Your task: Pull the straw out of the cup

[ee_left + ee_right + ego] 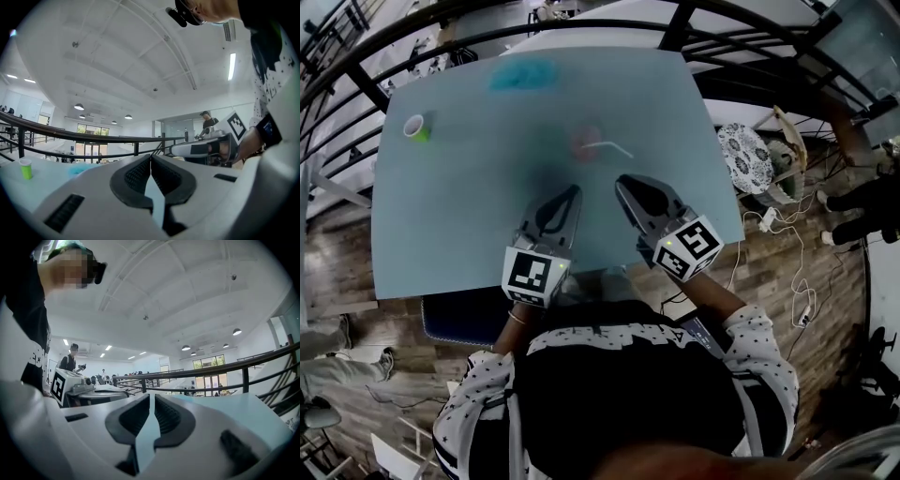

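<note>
Green cup (417,127) near table's (469,220) far-left corner (blurred blue thing (523,75) by far edge).

The table (469,202) is pale blue-green. On it the cup (587,141) looks hazy pink, its straw (615,149) white, the small cup (418,128) lime green. The left gripper (577,190) and right gripper (621,180) are grey-white with black pads and carry black-and-white square markers. The sleeve (764,356) is white, dotted black. The floor (356,272) is brown wood.
</note>
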Tool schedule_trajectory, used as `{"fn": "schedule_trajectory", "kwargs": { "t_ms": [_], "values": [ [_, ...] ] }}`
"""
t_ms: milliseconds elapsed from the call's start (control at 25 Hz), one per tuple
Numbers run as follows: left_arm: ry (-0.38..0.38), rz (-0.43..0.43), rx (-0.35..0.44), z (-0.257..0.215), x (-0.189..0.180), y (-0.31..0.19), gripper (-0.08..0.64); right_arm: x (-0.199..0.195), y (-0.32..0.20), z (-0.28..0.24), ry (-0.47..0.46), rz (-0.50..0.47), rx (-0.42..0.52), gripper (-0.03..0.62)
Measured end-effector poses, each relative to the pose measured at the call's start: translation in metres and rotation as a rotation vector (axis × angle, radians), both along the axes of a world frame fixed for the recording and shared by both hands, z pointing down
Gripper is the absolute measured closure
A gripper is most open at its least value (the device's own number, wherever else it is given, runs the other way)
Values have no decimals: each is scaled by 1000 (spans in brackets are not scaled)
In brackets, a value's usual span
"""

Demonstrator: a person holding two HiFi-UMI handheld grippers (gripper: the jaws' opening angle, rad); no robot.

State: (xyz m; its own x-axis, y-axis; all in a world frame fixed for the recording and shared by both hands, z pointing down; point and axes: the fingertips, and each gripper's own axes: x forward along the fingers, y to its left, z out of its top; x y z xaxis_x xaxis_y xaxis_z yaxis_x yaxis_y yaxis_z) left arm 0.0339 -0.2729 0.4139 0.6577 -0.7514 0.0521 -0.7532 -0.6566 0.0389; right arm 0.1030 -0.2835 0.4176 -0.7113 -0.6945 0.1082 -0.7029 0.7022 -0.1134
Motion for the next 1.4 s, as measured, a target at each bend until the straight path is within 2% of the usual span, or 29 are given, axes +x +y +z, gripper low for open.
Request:
{"fn": "schedule_trajectory", "kwargs": {
  "t_ms": [640,1400],
  "values": [
    [-25,-53,-9,3,36,-41,546,41,-53,2,13,-35,29,560],
    [-41,-130,-24,27,57,-69,546,84,-96,40,52,-56,19,560]
  ]
}}
